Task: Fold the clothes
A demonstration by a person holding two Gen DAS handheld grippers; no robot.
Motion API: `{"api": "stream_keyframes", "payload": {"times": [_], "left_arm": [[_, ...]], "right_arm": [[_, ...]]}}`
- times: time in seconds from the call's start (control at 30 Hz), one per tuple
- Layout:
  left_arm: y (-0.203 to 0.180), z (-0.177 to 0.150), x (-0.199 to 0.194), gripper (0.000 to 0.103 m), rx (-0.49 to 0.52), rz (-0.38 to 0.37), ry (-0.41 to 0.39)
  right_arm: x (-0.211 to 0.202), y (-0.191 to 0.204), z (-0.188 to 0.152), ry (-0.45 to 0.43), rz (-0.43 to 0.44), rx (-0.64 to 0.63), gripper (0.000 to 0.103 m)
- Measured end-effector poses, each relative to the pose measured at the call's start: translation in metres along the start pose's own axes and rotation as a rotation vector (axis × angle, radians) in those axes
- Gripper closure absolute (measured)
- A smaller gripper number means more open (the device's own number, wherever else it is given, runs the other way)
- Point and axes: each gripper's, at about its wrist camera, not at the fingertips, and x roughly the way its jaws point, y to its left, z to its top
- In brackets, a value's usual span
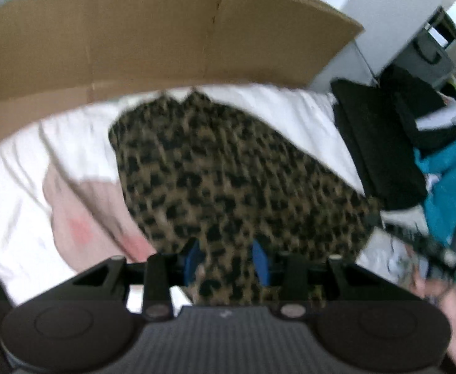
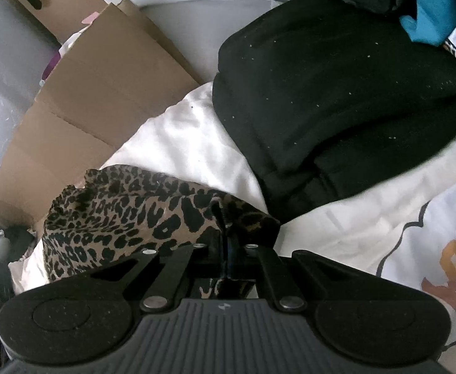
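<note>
A leopard-print garment lies spread across the white bedding, its far end near a flattened cardboard sheet that stands behind the bed. The left gripper has its blue pads set partly apart with a bunched fold of the leopard cloth between them; the blur hides whether they press on it. The right gripper has its jaws drawn together, pinching a corner of the same garment, which trails off to the left. A folded black garment rests on the bedding to the right, with teal clothing beyond it.
</note>
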Motion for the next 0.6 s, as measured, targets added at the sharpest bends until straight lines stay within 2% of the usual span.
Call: {"api": "stream_keyframes", "payload": {"times": [0.13,0.23,0.33,0.6], "left_arm": [[-0.016,0.043,0.007,0.063,-0.004,0.013,-0.042],[-0.033,0.07,0.015,0.063,-0.02,0.059,-0.081],[-0.043,0.091,0.029,0.063,-0.067,0.067,-0.093],[-0.055,0.124,0.081,0.064,-0.149,0.112,-0.038]], "right_arm": [[0.001,-0.003,0.0,0.008,0.005,0.013,0.103],[0.001,-0.004,0.0,0.011,0.005,0.019,0.103],[0.001,-0.005,-0.001,0.018,0.007,0.028,0.103],[0.001,-0.008,0.001,0.025,0.025,0.031,0.103]]}}
